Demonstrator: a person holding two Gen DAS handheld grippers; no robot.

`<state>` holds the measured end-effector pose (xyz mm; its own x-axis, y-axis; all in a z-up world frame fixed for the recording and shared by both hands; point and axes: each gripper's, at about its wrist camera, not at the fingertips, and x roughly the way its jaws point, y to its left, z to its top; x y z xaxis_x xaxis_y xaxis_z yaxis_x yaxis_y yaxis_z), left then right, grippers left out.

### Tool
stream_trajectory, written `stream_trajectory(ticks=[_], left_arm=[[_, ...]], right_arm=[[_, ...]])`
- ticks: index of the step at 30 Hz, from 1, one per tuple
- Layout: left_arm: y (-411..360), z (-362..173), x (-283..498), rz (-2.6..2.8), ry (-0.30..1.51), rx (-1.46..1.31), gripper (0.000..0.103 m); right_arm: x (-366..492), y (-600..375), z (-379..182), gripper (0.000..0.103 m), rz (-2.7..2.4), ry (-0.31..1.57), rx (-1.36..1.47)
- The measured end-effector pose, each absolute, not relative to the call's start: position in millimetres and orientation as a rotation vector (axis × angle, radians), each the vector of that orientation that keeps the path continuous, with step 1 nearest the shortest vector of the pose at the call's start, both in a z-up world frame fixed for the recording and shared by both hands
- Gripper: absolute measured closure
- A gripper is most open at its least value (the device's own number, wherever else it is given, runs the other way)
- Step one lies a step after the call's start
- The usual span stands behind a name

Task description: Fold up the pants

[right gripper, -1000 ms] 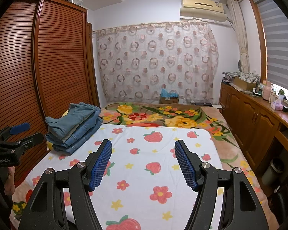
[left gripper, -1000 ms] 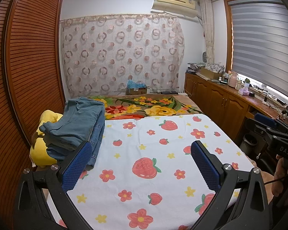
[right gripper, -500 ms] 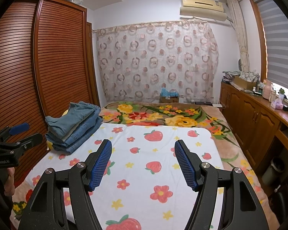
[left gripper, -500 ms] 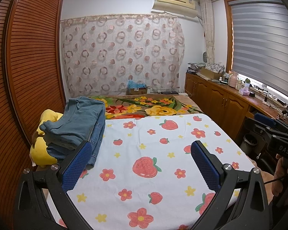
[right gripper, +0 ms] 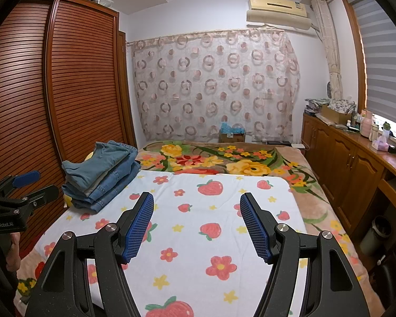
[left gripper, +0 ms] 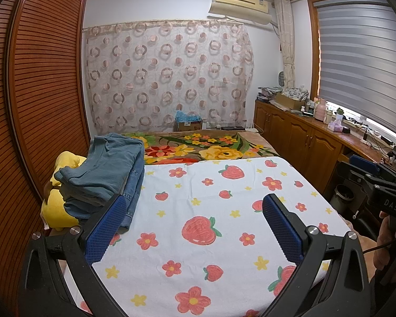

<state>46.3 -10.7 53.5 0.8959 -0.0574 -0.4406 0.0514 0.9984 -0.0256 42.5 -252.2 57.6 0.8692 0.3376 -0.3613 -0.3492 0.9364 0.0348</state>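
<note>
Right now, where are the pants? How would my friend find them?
Find the big brown slatted wardrobe; the bed's strawberry sheet lies beside it. At the sheet's wardrobe-side edge sits the stack of folded pants, partly on a yellow cushion. It is the only blue denim pile there.

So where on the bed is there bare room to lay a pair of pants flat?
The strawberry sheet is bare between the floral blanket at its far edge and both open grippers, left and right, at the near edge. It is crowded only at the left edge, where the stack of jeans sits partly over a yellow pillow.
</note>
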Motion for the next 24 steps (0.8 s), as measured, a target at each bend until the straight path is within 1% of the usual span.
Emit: stream_trajectory(ticks=[24], left_arm=[[-10.3,52.0,45.9,-0.057,0.455,-0.013,0.0]], right_arm=[[44.3,-255.1,56.2,0.033,0.355,0.369,-0.031]])
